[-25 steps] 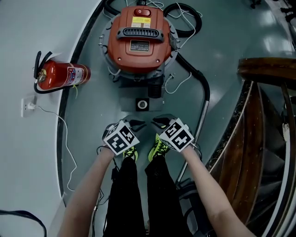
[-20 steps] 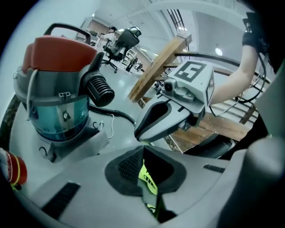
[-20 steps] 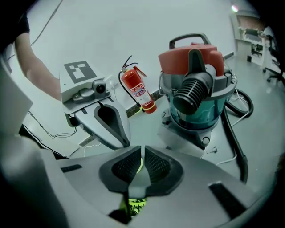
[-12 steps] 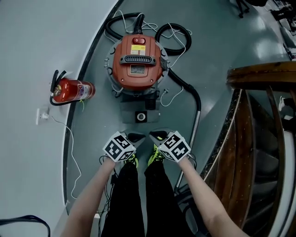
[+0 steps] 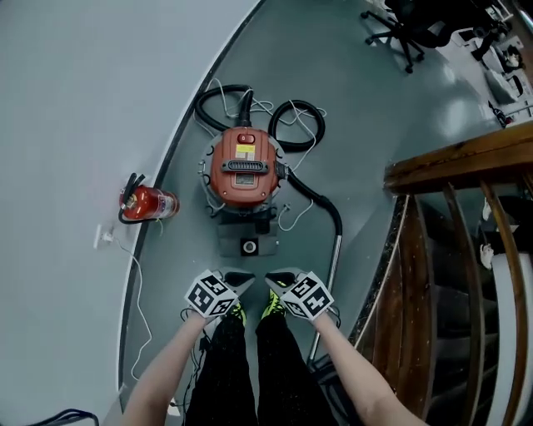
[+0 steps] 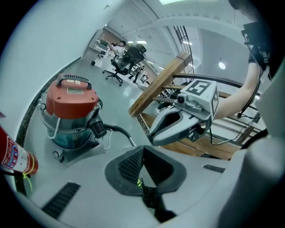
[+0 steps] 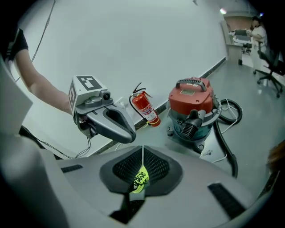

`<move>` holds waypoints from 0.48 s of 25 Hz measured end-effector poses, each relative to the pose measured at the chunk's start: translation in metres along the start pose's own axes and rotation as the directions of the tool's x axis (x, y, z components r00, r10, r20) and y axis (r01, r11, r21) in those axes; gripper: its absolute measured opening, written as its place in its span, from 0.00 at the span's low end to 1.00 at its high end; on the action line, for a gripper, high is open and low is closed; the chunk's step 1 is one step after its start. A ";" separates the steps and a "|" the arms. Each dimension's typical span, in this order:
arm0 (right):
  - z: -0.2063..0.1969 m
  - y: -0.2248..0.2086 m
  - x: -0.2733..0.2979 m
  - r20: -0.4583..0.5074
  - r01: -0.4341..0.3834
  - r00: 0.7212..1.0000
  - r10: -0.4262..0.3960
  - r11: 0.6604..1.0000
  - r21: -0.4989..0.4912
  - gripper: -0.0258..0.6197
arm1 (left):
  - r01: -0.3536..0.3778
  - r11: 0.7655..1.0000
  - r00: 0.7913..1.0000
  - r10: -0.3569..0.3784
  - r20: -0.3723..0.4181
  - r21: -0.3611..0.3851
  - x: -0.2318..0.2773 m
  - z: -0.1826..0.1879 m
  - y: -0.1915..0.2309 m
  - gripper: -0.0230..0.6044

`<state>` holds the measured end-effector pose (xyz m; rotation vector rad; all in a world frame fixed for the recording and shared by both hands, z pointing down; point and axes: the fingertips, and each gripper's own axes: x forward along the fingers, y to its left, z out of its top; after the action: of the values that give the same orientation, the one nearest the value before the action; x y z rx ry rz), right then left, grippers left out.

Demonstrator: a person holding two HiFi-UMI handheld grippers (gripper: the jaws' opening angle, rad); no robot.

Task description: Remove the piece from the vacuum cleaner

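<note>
Vacuum cleaner (image 5: 244,170) well beyond left tool (image 5: 241,279) and right tool (image 5: 274,279), both closed, empty

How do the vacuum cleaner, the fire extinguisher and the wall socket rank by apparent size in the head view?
Largest to smallest:
1. vacuum cleaner
2. fire extinguisher
3. wall socket
All three sit at or near floor level at a similar distance from the camera, so nearness hardly skews the order.

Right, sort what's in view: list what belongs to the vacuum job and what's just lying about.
For the job:
vacuum cleaner
black hose

Just lying about:
fire extinguisher
office chair
wooden railing
</note>
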<state>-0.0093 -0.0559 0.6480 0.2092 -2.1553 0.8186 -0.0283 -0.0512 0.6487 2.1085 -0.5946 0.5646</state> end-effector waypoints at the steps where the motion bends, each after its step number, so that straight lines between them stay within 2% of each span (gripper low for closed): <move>1: 0.004 0.004 -0.006 0.005 0.002 1.000 -0.002 1.000 0.004 0.08 | -0.004 1.000 1.000 0.004 0.010 0.000 -0.005 0.007 -0.003 0.06; 12: 0.051 0.045 -0.063 0.060 0.031 0.998 -0.031 1.000 0.001 0.08 | -0.023 1.000 0.995 0.023 0.094 -0.006 -0.058 0.069 -0.044 0.06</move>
<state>-0.0179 -0.0597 0.5555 0.2695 -2.2021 0.8045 -0.0357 -0.0725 0.5507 2.1348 -0.6732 0.4785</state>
